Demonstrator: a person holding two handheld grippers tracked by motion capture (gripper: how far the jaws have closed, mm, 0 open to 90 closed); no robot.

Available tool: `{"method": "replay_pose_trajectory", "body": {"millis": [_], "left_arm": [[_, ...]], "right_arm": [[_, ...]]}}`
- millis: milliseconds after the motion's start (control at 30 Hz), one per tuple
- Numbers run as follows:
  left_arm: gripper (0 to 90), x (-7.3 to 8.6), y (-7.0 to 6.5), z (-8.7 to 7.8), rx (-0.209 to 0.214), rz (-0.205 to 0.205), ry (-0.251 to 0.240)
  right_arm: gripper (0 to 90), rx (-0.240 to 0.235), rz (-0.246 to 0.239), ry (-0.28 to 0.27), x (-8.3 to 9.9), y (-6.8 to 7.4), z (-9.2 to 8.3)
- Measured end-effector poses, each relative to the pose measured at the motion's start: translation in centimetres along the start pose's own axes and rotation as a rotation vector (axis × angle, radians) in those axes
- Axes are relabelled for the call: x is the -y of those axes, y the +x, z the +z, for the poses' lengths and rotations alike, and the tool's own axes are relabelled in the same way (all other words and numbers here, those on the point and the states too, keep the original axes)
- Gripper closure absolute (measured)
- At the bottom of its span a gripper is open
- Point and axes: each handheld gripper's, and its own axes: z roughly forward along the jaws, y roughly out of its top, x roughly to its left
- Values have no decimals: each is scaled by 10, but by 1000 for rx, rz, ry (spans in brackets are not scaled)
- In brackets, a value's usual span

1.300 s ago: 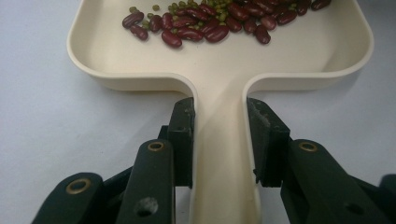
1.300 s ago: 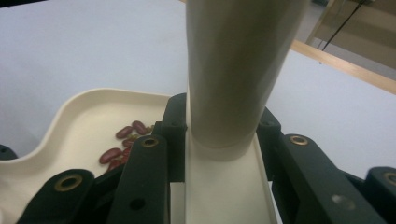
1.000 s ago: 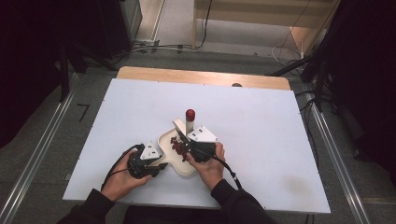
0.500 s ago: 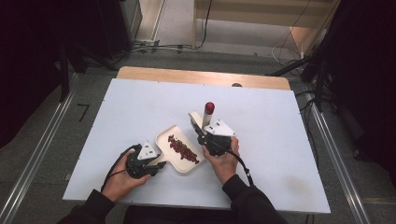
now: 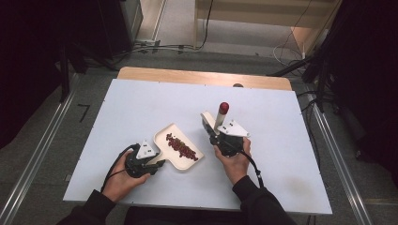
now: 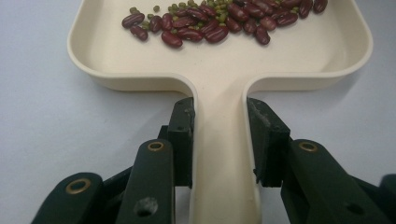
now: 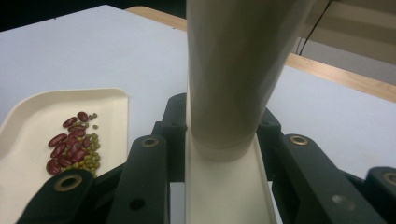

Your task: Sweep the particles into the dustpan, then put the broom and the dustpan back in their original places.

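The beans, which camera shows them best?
The left gripper view: the beans lie close, red kidney beans distinct from small green ones. The right gripper view shows them smaller at its left edge; the high view, a dark streak on the tray.

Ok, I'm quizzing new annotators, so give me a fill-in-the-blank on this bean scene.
1. The left gripper is shut on the tray's ____.
2. The tray holds red and ____ beans.
3. The right gripper holds a cream brush whose tip is ____.
4. The tray rests on a ____ table.

Missing words: handle; green; red; white
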Motion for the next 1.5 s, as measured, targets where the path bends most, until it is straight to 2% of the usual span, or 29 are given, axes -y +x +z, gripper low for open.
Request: {"method": "replay_pose_trajectory", "body": {"millis": [533,867,1133,1500], "left_arm": [[668,2,1,0,-19,-31,-16],[668,6,7,1,-87,-124,-49],[668,8,11,0,-141,-170,-53],[668,10,23,-2,-212,-246,-61]], "right_arm": [[642,-12,12,-2,1,-8,-5],[642,-10,14,4,3,-13,-7],[642,-6,15,10,4,-16,-8],[642,-2,14,13,5,-19,-9]]}}
